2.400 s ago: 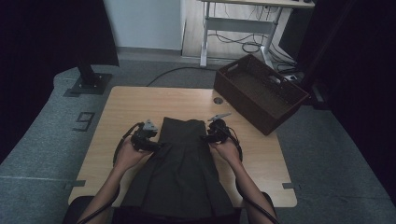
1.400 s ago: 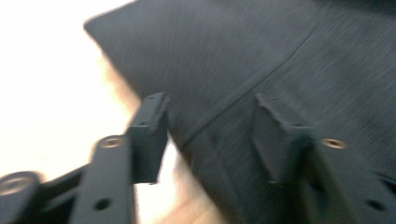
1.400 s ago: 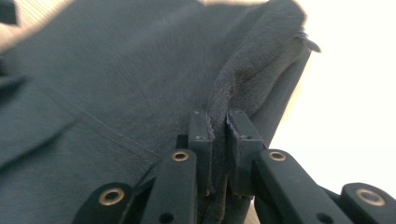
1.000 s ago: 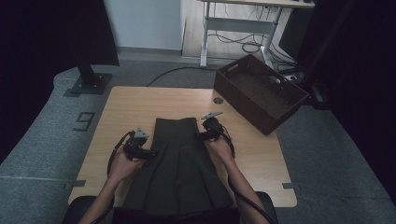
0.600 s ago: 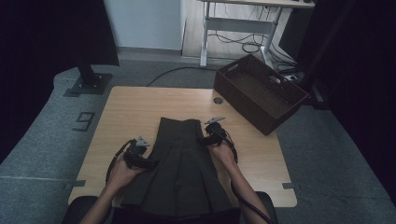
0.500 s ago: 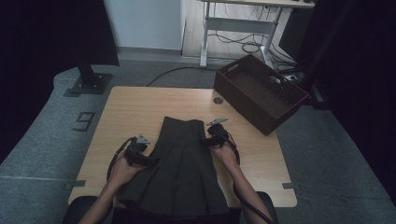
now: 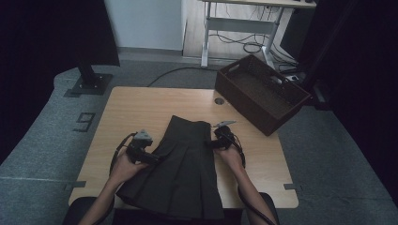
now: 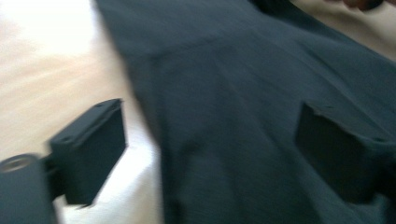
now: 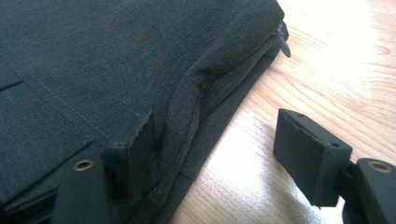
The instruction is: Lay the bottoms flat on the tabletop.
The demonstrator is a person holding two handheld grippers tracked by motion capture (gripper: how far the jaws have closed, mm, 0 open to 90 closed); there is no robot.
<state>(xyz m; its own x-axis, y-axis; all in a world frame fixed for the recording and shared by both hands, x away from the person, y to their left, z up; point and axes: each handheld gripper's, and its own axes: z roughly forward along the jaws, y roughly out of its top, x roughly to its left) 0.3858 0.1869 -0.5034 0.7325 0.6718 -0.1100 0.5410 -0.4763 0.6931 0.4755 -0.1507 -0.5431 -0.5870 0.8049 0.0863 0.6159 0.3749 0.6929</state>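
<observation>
A dark pleated skirt [image 7: 185, 168] lies flat on the wooden table [image 7: 141, 108], waistband away from the person. My left gripper [image 7: 156, 159] is at the skirt's left edge. Its jaws have just been opening and now stand wide, one over bare wood and one over the skirt [image 8: 243, 93], with the cloth edge loose between them [image 8: 212, 154]. My right gripper [image 7: 210, 143] is at the skirt's right edge below the waistband. Its jaws have also just been opening. One jaw rests on the skirt [image 9: 93, 56] and the other over the table, with the zipped side seam between them [image 9: 219, 154], unpinched.
A dark brown woven basket [image 7: 263, 93] stands at the table's back right corner. A small round hole [image 7: 219, 101] sits in the tabletop beside it. Beyond the table are a desk's legs [image 7: 206, 33] with cables, and a black stand base [image 7: 89, 84] on the floor.
The right hand has slid a little nearer the person along the skirt's right edge. The skirt's lower left side lies spread wider than a second ago. The left hand stays about in place.
</observation>
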